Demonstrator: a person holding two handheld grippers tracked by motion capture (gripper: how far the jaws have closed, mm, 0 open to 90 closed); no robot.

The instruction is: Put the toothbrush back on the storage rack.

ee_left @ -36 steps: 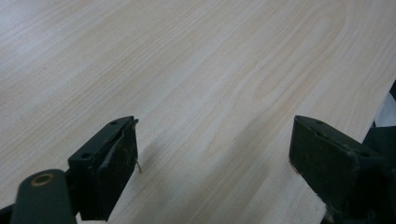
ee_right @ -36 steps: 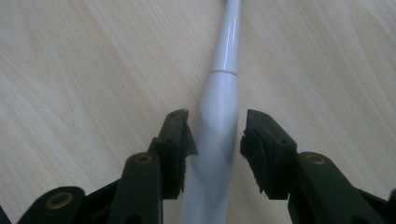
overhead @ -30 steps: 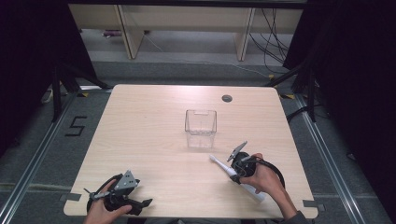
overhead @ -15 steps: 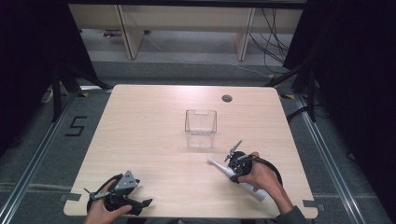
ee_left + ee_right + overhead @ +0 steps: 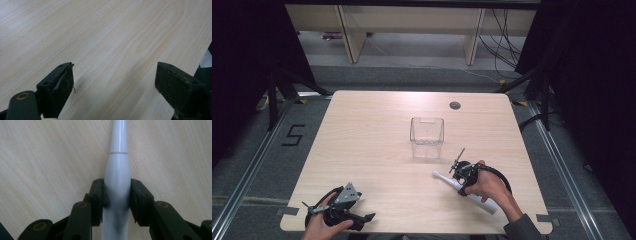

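A wide, pale wooden table (image 5: 377, 145) with a light grain is seen from above. Near its middle a clear, square plastic container (image 5: 427, 137) is standing upright, well apart from both grippers. At the near left corner, the left gripper (image 5: 339, 212) is held low over the wood; in the left gripper view its jaws are spread wide, with bare tabletop between them. Toward the near right, the right gripper (image 5: 460, 176) is held just off the container's near right corner. A long white plastic electric toothbrush (image 5: 117, 173) is lying flat on the table and is pinched at its thick handle between the black pads (image 5: 97, 195) of the right gripper. Its narrow neck runs straight out ahead of the jaws, which have just been closing on it.
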